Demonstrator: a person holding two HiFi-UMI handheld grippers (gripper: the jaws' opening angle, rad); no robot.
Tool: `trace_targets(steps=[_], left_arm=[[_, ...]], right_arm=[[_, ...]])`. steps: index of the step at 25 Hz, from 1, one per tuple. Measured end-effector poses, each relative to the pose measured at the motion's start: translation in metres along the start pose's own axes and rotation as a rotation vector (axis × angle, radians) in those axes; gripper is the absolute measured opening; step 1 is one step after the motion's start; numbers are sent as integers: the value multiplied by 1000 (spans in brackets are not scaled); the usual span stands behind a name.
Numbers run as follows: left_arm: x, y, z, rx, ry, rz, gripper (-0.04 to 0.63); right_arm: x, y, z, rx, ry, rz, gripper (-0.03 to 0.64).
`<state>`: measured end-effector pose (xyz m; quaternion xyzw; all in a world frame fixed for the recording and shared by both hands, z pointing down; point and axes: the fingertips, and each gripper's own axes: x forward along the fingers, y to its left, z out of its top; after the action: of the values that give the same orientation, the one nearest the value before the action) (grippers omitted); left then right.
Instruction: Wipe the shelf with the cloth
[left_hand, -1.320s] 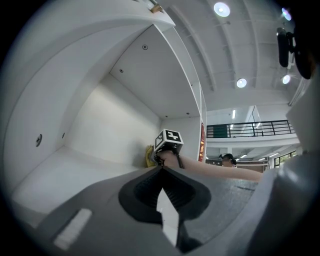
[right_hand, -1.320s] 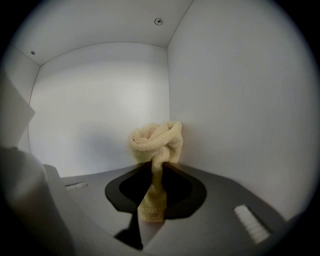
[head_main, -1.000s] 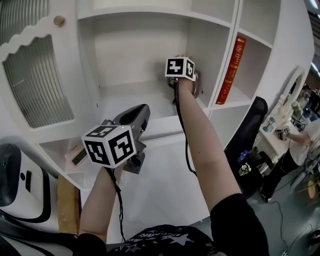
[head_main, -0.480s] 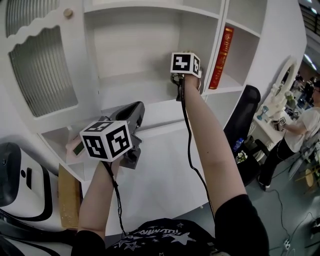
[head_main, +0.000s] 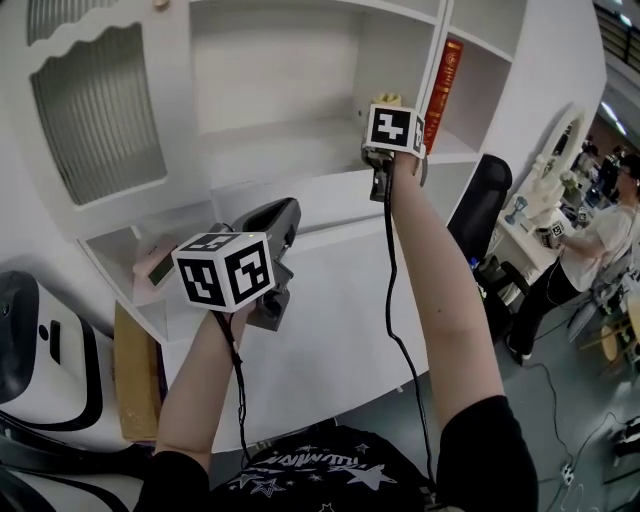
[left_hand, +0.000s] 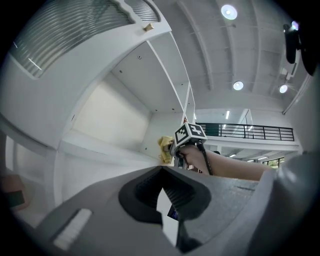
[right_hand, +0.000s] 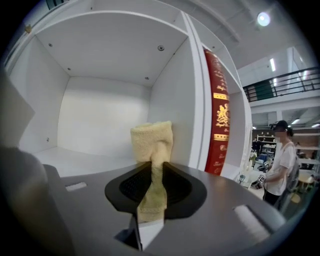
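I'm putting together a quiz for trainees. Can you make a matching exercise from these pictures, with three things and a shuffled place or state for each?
Things:
1. cloth
2. book
3. left gripper

Places or states:
A. shut on nothing
B. stands upright, right of the divider
C. clamped in the right gripper

Pairs: 1-C, 2-B, 3-A

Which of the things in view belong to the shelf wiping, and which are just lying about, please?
In the job: yellow terry cloth, right claw gripping it, white shelf compartment.
Lying about: red gold-lettered book, black chair.
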<state>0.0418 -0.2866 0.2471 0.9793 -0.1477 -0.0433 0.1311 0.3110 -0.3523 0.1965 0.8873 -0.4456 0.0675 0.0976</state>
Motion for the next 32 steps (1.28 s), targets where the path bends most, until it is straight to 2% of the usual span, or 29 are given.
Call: trace_targets(steps=[3, 11, 18, 22, 26, 29, 32], left_arm=[[-8, -3, -8, -5, 16, -16, 6], [-13, -13, -29, -48, 44, -68, 6], [-13, -15, -39, -61, 52, -64, 6], [-18, -17, -42, -52, 34, -17, 6], [-24, -23, -51, -32, 26, 61, 6], [-26, -32, -58, -8, 13, 115, 6], [-29, -45, -66, 17, -13, 182, 8]], right_arm=[[-13, -9, 1, 23, -47, 5, 98], [-45, -25, -21, 69, -43, 0, 98], [-61, -31, -22, 102, -88, 48, 98], [-76, -21, -10, 102, -164, 156, 98], [-89, -9, -9, 81, -236, 295, 98], [-100, -4, -15, 72, -297, 404, 98], [-110, 0, -30, 63, -306, 531, 98]])
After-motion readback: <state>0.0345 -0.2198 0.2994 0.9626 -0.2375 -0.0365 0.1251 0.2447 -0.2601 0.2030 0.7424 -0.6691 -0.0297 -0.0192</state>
